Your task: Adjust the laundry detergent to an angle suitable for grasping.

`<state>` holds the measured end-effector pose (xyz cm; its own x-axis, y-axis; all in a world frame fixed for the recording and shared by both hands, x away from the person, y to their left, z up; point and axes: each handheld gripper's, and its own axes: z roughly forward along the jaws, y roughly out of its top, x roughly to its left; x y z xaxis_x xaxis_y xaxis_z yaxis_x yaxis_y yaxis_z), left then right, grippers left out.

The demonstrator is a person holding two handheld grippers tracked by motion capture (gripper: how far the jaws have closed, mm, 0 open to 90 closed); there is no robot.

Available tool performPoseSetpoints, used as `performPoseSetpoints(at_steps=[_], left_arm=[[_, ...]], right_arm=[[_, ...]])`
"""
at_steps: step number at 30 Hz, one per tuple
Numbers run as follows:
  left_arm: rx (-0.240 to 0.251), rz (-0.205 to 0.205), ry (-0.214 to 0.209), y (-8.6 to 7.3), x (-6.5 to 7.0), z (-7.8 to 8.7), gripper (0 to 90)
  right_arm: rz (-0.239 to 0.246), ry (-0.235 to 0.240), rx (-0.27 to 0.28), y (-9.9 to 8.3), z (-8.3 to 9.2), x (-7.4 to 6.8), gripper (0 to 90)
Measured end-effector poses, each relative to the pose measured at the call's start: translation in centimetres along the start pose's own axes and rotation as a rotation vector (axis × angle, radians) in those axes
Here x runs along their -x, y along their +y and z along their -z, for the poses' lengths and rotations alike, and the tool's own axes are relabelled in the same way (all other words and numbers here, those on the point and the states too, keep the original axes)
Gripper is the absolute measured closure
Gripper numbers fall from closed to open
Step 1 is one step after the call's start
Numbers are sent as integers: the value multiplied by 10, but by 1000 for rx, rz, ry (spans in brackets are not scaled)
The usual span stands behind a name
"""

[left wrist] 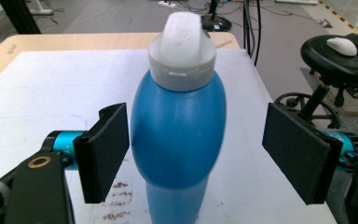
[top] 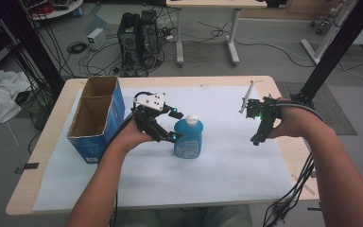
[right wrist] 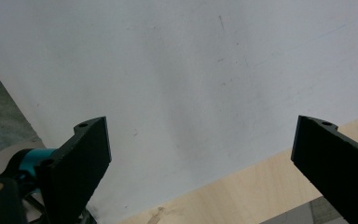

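A blue bottle with a white cap stands upright on the white sheet near the table's middle. My left gripper reaches it from the left, and its jaws stand on either side of the bottle. In the left gripper view the bottle rises between the jaws of the left gripper. One pad is at the bottle's side and the other pad stands well clear, so the gripper is open. My right gripper hovers to the right, open and empty over the sheet's edge.
An open-topped blue cardboard box stands at the table's left, close to my left hand. The white sheet covers most of the wooden table. Computer towers and cables lie on the floor behind. A black stool stands past the table.
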<state>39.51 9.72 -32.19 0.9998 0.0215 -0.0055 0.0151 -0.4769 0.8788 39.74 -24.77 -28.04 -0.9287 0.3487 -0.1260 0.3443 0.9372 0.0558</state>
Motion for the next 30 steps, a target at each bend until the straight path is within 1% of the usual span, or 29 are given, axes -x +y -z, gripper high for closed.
performPoseSetpoints(at_steps=[1, 2, 3, 5, 9, 10, 11, 13, 14, 15, 16, 17, 18, 19, 20, 21, 22, 23, 24, 25, 26, 27, 28, 29, 30], left_arm=[[0, 3, 2, 1, 3, 3, 229], [-5, 0, 13, 1, 5, 5, 229], [-22, -1, 20, 3, 7, 8, 229], [-40, 7, 35, 5, 13, 13, 229], [-113, 0, 77, 10, 21, 23, 229], [-143, 9, 99, 12, 24, 25, 207], [-169, 14, 111, 14, 26, 26, 198], [-220, 8, 124, 18, 29, 30, 198], [-230, 16, 127, 20, 30, 32, 197], [-267, 13, 132, 23, 31, 35, 197], [-296, -2, 130, 24, 31, 37, 198], [-312, 11, 136, 26, 32, 39, 197], [-362, -3, 128, 29, 31, 42, 197], [-359, 38, 138, 30, 33, 42, 198], [-397, 21, 130, 31, 32, 44, 197], [-444, 31, 134, 34, 33, 45, 197], [-506, 10, 124, 37, 31, 48, 198], [-541, 19, 127, 38, 31, 48, 197], [-560, 28, 126, 40, 30, 48, 197], [-604, 29, 130, 42, 30, 49, 197], [-612, 46, 141, 43, 31, 48, 197], [-647, 42, 133, 45, 29, 49, 197], [-669, 36, 127, 46, 28, 49, 197], [-684, 41, 131, 48, 28, 48, 197], [-710, 34, 120, 49, 27, 48, 197]], right_arm=[[-2, 0, 0, 0, 0, 0, 38], [7, 0, 4, 0, 0, 1, 37], [-1, 0, 2, 1, 0, 1, 37], [2, 1, 4, 1, -1, 1, 38], [11, 4, 8, 2, -1, 3, 37], [14, 4, 9, 2, -1, 2, 37], [14, 6, 10, 3, -1, 2, 37], [27, 3, -5, 4, 0, 3, 37], [20, 5, 4, 4, 0, 2, 37], [22, 4, -1, 4, 0, 2, 37], [30, 2, -8, 5, 1, 1, 37], [26, 7, 9, 4, 0, 1, 37], [32, 4, -5, 5, 1, 1, 37], [36, 2, -7, 5, 2, 1, 37], [30, 7, 8, 5, 0, 0, 37], [32, 3, -2, 6, 1, 0, 37], [33, 3, -2, 6, 1, 0, 37], [33, 10, 6, 6, 1, 0, 37], [38, 1, -10, 7, 2, 0, 37], [28, 5, -1, 7, 1, -1, 38], [52, 4, 6, 7, -1, 0, 37], [30, 3, -11, 9, 1, -2, 37], [21, -2, -14, 10, 1, -3, 37], [47, 4, 4, 9, 0, -1, 37], [44, 3, 5, 10, 0, -1, 37]])
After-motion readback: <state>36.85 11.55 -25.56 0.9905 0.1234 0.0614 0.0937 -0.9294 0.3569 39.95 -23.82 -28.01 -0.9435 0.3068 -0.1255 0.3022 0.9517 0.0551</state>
